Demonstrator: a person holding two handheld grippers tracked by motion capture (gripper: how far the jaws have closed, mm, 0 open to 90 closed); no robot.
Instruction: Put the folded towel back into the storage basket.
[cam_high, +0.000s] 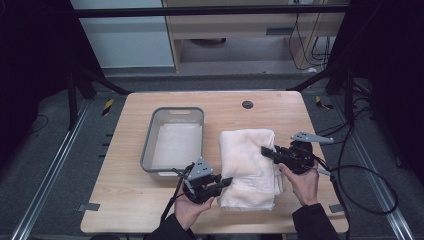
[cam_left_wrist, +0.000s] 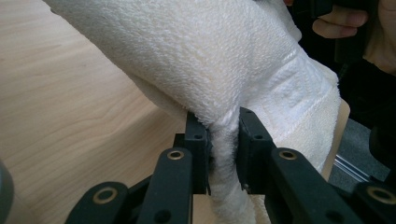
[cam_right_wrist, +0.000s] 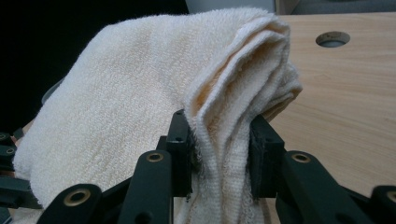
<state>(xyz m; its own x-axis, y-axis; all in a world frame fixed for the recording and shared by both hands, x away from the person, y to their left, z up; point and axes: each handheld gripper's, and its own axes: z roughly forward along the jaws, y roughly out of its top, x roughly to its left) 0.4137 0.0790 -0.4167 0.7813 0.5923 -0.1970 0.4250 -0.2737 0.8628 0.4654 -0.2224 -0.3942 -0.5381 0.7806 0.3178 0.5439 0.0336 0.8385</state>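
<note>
A folded cream towel (cam_high: 250, 165) lies on the wooden table (cam_high: 280, 107), right of centre. My left gripper (cam_high: 226, 182) pinches the towel's near left edge; in the left gripper view the towel (cam_left_wrist: 219, 51) is squeezed between the jaws of my left gripper (cam_left_wrist: 223, 154). My right gripper (cam_high: 266, 151) grips the towel's right edge partway along. In the right gripper view several folded layers of the towel (cam_right_wrist: 140, 93) are clamped in my right gripper (cam_right_wrist: 220, 154), and the cloth bulges up above the jaws.
A grey plastic bin (cam_high: 198, 116) with a pale lining stands left of the towel, close to my left hand. A round cable hole (cam_high: 247, 104) sits at the table's far side. Cables (cam_high: 350, 175) trail off the right edge. Bare wood lies around the towel.
</note>
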